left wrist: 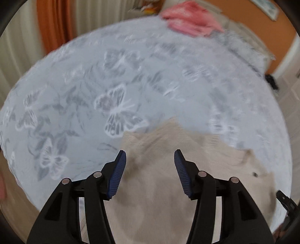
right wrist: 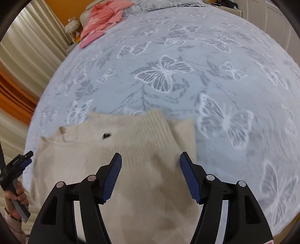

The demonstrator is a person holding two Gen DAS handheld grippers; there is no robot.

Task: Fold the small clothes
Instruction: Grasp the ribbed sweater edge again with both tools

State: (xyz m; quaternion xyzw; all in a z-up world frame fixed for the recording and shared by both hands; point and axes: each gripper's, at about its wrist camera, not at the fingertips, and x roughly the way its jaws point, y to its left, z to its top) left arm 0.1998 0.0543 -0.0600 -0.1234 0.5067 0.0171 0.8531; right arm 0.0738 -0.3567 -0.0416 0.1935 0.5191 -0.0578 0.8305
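A cream knitted sweater (left wrist: 187,159) lies on the bed, partly folded; in the right wrist view (right wrist: 131,142) it has a ribbed sleeve across it and a small dark mark. My left gripper (left wrist: 150,157) is open and empty above the sweater's left part. My right gripper (right wrist: 151,159) is open and empty above the sweater's right part. The left gripper also shows at the left edge of the right wrist view (right wrist: 26,158), held in a hand. The left wrist view is blurred.
The bed has a pale blue cover with white butterflies (right wrist: 168,75). A pile of pink clothes (right wrist: 105,16) lies at the far end, also in the left wrist view (left wrist: 189,18). Cream and orange curtains (right wrist: 28,62) hang to the left.
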